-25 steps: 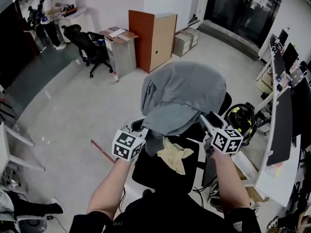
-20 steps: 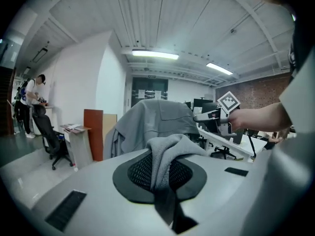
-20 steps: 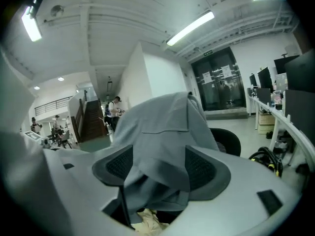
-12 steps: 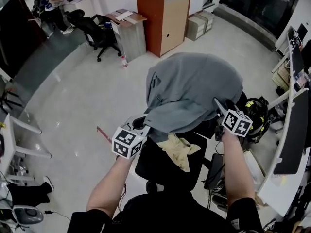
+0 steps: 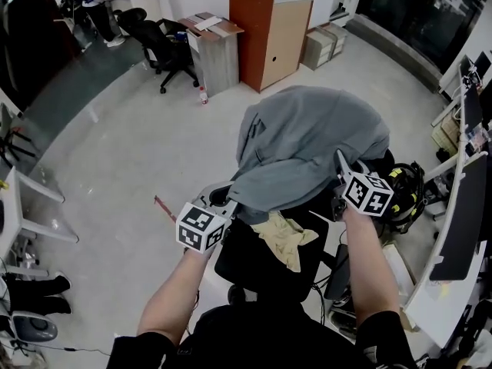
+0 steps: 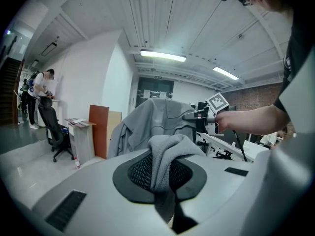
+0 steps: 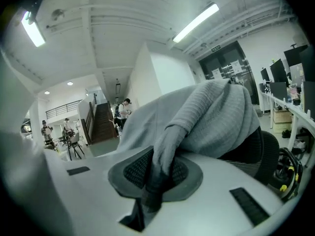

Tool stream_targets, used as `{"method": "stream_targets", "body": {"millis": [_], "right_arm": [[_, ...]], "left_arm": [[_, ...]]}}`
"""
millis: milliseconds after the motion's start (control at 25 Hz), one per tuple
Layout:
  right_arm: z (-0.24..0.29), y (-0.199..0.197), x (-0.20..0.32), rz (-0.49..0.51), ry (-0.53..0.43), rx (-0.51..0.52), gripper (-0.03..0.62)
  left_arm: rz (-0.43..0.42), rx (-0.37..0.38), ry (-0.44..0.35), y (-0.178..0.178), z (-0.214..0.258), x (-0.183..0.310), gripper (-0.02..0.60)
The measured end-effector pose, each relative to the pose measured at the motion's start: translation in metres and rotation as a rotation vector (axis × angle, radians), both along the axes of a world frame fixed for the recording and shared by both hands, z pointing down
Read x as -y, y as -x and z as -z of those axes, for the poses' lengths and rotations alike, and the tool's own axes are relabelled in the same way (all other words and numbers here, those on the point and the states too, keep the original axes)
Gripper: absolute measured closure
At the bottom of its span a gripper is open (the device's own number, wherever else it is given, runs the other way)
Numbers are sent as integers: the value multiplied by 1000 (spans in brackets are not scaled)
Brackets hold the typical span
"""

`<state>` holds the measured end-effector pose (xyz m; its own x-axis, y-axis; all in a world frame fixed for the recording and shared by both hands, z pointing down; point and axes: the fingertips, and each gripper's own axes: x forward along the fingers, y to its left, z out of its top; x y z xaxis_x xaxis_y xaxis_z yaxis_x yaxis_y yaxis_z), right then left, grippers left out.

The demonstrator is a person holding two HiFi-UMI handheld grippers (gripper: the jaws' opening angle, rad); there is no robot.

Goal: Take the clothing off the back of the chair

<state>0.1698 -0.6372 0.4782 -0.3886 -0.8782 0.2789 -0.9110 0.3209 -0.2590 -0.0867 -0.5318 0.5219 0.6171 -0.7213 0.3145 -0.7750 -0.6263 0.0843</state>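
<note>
Grip step: left hand-held gripper (image 6: 165, 178) clamped on a fold of the grey garment (image 5: 307, 141), right hand-held gripper (image 7: 157, 176) closing with another fold between its jaws. It drapes the chair (image 5: 242, 264) back; next, lift both together, up and clear

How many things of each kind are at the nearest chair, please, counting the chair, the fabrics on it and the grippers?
1 chair
1 grey garment, draped over the chair back
1 yellowish cloth, lying on the seat
2 grippers: left gripper shut on the grey garment; right gripper closing, with that fabric between its jaws
Total: 5
</note>
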Motion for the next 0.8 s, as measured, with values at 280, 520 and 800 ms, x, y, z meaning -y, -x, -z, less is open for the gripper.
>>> {"method": "stream_targets", "body": {"millis": [280,520,800], "right_arm": [[48,51,-74,131,-104,-27,554],[61,119,-155,233,-141,-40,554],[59,123,-214,208,-127,-14,554]], "left_arm": [[-1,-43,-33,21,19,-35,557],[-20,-76,-62,40,31,-79,557],[4,-99,-84,63,40,-116,557]]}}
